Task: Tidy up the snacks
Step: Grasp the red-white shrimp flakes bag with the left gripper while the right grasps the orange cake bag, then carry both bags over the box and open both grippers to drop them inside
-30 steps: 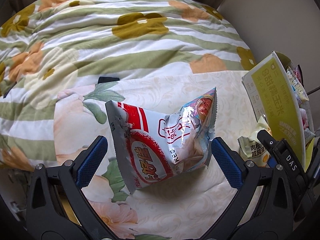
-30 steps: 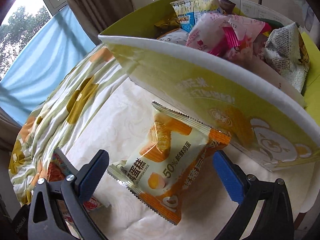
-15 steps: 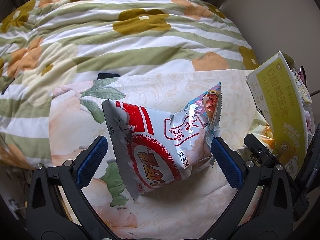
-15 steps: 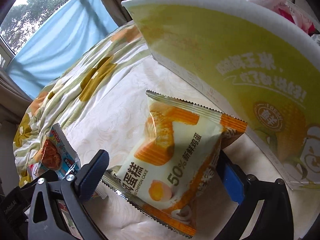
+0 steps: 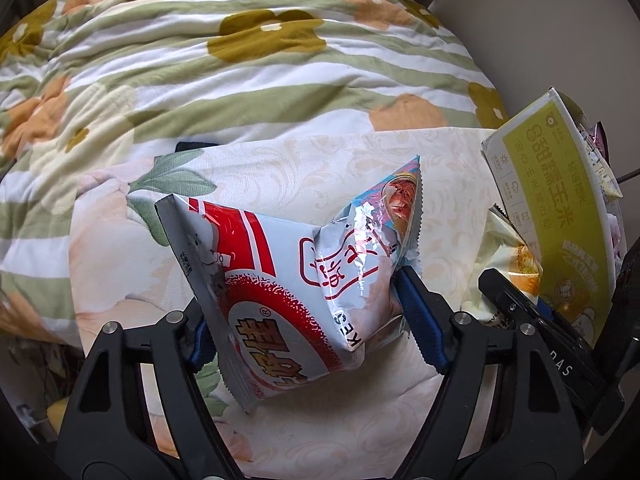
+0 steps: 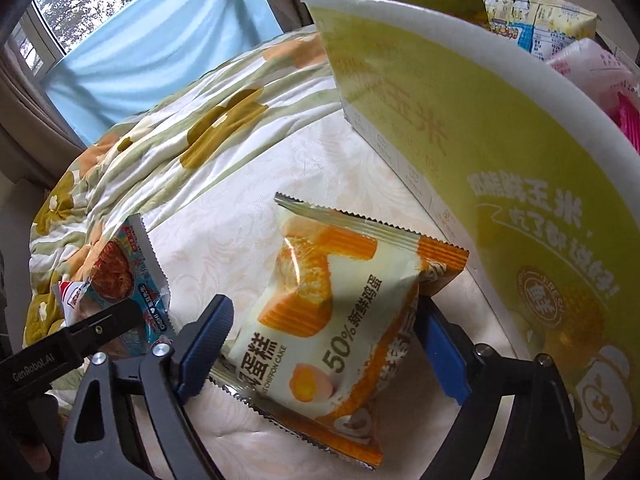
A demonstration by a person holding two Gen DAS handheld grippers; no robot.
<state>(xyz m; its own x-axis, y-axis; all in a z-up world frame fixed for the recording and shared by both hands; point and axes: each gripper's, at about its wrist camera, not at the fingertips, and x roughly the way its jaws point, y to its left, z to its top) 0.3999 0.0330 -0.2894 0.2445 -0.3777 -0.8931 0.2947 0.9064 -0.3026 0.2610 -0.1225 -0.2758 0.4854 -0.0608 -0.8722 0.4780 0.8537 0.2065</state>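
Note:
My left gripper (image 5: 308, 312) is shut on a red-and-white snack bag (image 5: 280, 276), its blue pads pressing the bag's sides just above the bed. My right gripper (image 6: 320, 340) is shut on an orange-and-cream chiffon cake packet (image 6: 332, 320) lying on the cream sheet beside the yellow-green snack box (image 6: 500, 152). The box holds several snack packets (image 6: 536, 28). In the left wrist view the box (image 5: 560, 208) stands at the right, with the cake packet (image 5: 508, 252) and the right gripper (image 5: 532, 320) in front of it. The red-and-white bag (image 6: 116, 272) shows at the left in the right wrist view.
A striped floral quilt (image 5: 240, 52) is bunched behind the cream sheet (image 5: 300, 156). A small dark object (image 5: 196, 146) lies at the quilt's edge. A window with a blue curtain (image 6: 152, 40) is beyond the bed. A wall (image 5: 540, 20) stands behind the box.
Both grippers have closed from wide open onto their packets. The right gripper has dropped lower beside the box, so the box wall now rises above the view.

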